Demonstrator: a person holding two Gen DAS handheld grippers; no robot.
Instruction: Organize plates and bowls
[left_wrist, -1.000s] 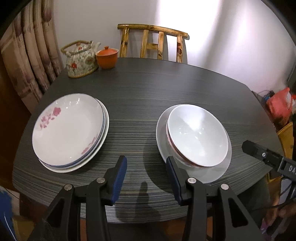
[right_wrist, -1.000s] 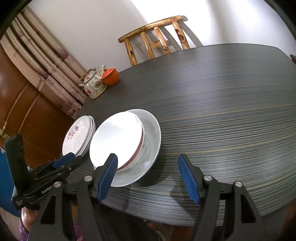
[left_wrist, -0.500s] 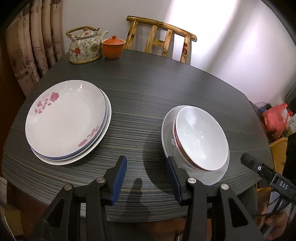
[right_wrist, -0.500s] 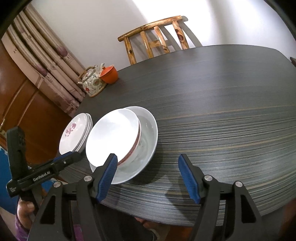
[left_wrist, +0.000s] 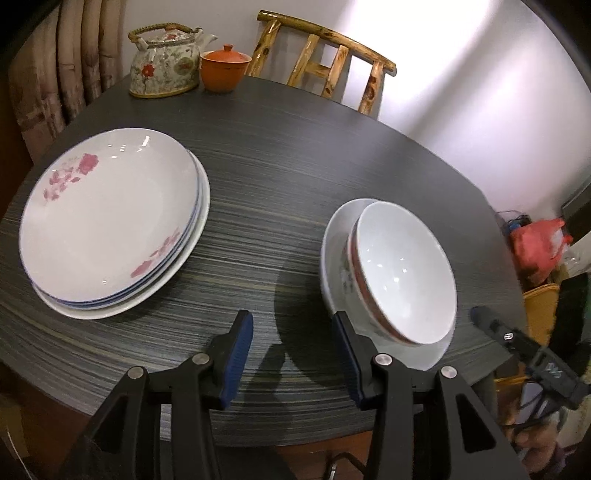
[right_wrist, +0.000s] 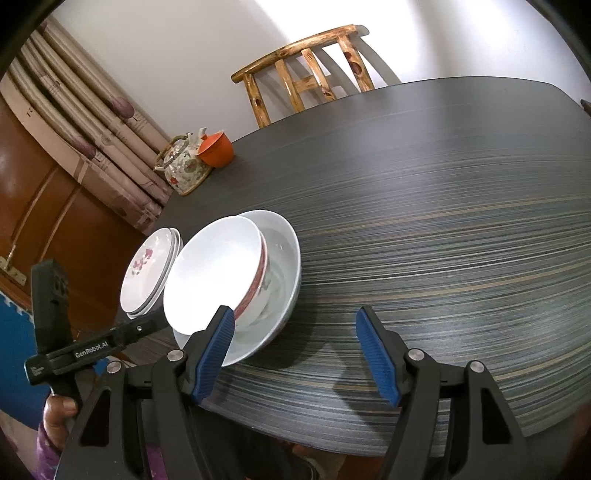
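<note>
Readable only: "GenRobot.AI" in white letters along the black body of the left tool (right_wrist: 138, 328), seen from the right wrist. Smaller white print near its end, too small to read.

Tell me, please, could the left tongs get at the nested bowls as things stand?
Probably yes: the left tongs are open and empty, the bowls sit just ahead to their right, and only bare table lies between.

Your left gripper (left_wrist: 291, 354) hangs with its jaws apart and empty over the dark table (left_wrist: 303, 177). The stack of flowered plates (left_wrist: 110, 221) lies to its left; the nested bowls (left_wrist: 399, 273) sit right, the inner one tilted
</note>
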